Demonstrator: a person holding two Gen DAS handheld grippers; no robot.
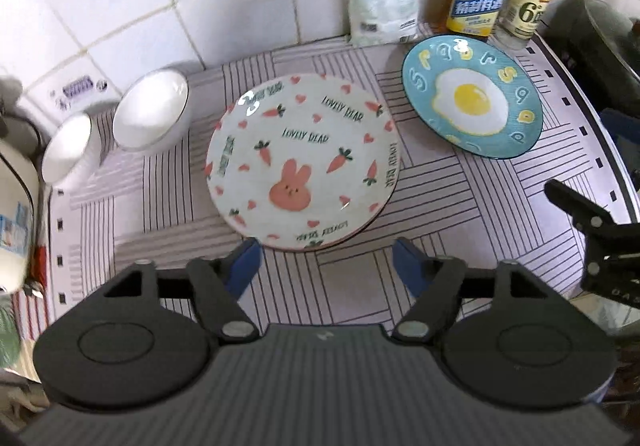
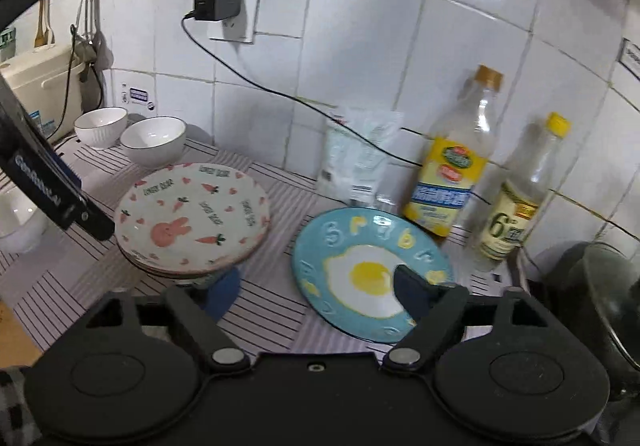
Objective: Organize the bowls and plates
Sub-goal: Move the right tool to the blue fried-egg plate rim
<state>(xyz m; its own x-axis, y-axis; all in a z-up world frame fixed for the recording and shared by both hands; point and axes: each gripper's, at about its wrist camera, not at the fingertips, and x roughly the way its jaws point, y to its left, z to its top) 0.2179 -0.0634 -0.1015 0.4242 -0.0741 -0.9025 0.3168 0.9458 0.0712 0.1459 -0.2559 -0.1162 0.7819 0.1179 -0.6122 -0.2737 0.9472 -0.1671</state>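
A white rabbit-and-carrot plate [image 1: 302, 162] tops a short stack of plates [image 2: 192, 224] in the middle of the striped mat. A blue fried-egg plate [image 1: 472, 98] [image 2: 372, 272] lies to its right. Two white bowls [image 1: 152, 110] [image 1: 68, 148] stand at the left by the wall, also seen in the right wrist view [image 2: 154, 140] [image 2: 101, 126]. My left gripper [image 1: 326, 266] is open and empty, just short of the stack's near rim. My right gripper [image 2: 316, 288] is open and empty, its right finger over the blue plate's near part.
Two bottles [image 2: 454, 162] [image 2: 516, 194] and a white bag [image 2: 360, 154] stand against the tiled wall behind the blue plate. A dark pot [image 2: 592, 298] sits at the right edge. A cream appliance [image 2: 40, 82] is at the far left. A charger cable [image 2: 256, 82] crosses the wall.
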